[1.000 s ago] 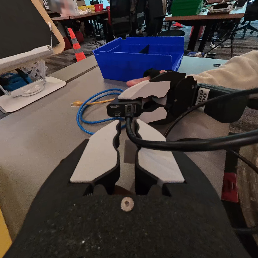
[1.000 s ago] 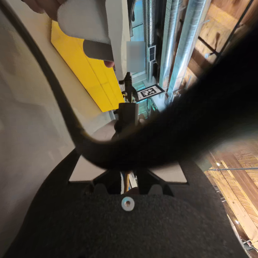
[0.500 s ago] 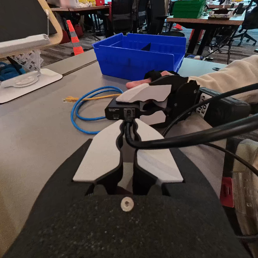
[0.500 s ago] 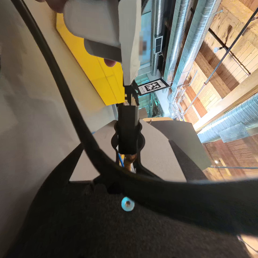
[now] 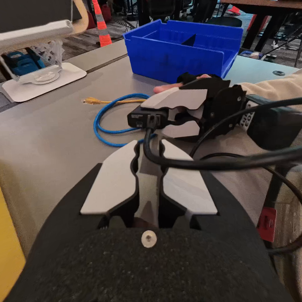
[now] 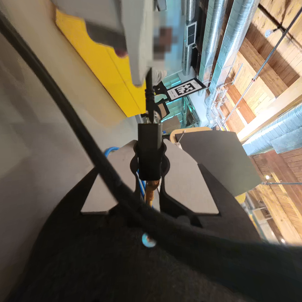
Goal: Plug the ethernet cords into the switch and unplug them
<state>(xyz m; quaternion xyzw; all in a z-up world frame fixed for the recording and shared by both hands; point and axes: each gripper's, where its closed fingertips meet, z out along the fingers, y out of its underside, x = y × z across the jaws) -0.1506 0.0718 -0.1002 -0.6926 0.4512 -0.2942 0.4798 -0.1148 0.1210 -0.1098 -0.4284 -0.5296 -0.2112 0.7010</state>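
Black switch [image 5: 147, 118] clamped in right gripper [image 5: 165, 119] fingers, rolled sideways | left gripper [image 5: 149, 143] level, fingers apart around black cord [image 5: 147, 145]

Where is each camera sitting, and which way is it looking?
Left wrist view: rides the left gripper, looks forward over the grey table at the switch, the blue bin and the right gripper; a sleeve shows.
Right wrist view: rides the right gripper, rolled sideways, looks along the switch toward ceiling pipes.
Both show the switch and the black cord.
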